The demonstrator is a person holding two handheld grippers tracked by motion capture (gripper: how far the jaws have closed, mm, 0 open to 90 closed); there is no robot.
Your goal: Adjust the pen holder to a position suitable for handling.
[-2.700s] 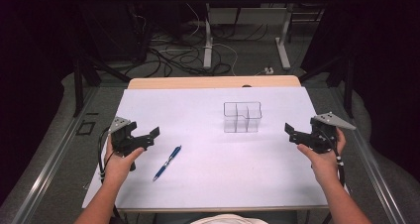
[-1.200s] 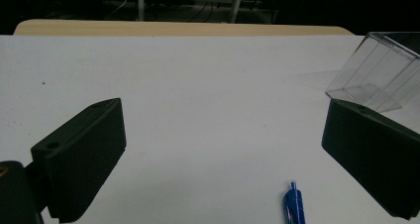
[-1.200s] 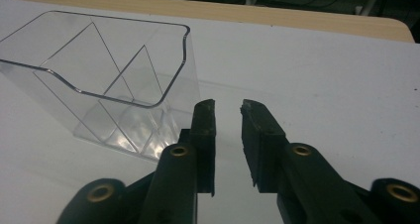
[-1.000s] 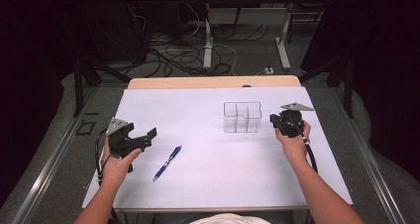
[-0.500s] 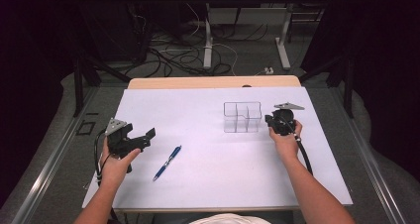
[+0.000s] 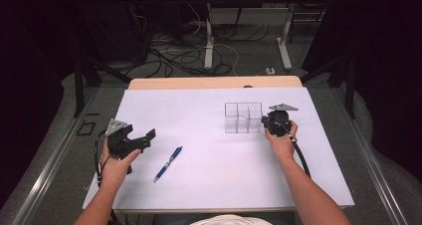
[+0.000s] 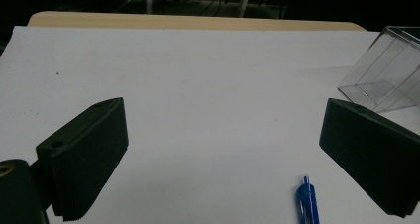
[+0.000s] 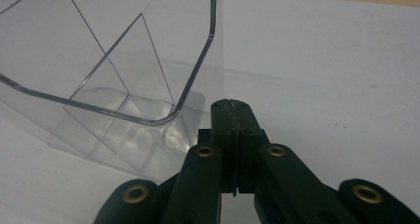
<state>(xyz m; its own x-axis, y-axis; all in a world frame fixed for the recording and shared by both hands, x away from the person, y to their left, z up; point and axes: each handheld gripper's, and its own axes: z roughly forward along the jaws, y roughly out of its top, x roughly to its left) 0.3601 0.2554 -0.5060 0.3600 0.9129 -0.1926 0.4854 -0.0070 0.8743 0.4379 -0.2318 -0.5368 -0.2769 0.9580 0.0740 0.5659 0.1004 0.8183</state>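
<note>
— Right gripper first: fingers pressed flat together, nothing between them.
— And just past the tips?
— Right beside the rounded corner of the clear plastic organizer, very close to its wall; touching or not, cannot tell. Seen from above, parked at the organizer's right side, held by the right hand, cable trailing back along the forearm.
— Inside the organizer?
— Thin dividers, splitting it into compartments. Standing upright on the white tabletop, toward the far right part.
— Now the left gripper.
— Fingers spread wide apart, holding nothing. Bare white surface between them in the left gripper view, with the tip end of a blue pen low down, nearer the right-hand finger.
— Pen against that finger?
— No, apart from it. From above, lying flat on the tabletop just to the right of the left gripper, slanted, one end toward the person and the other toward the far right.
— And farther out?
— Left hand wrapped around the gripper body near the tabletop's left edge, grey three-cornered plate on top. Pen and organizer well apart. Beyond the far edge, a floor with tangled cables and table legs.
</note>
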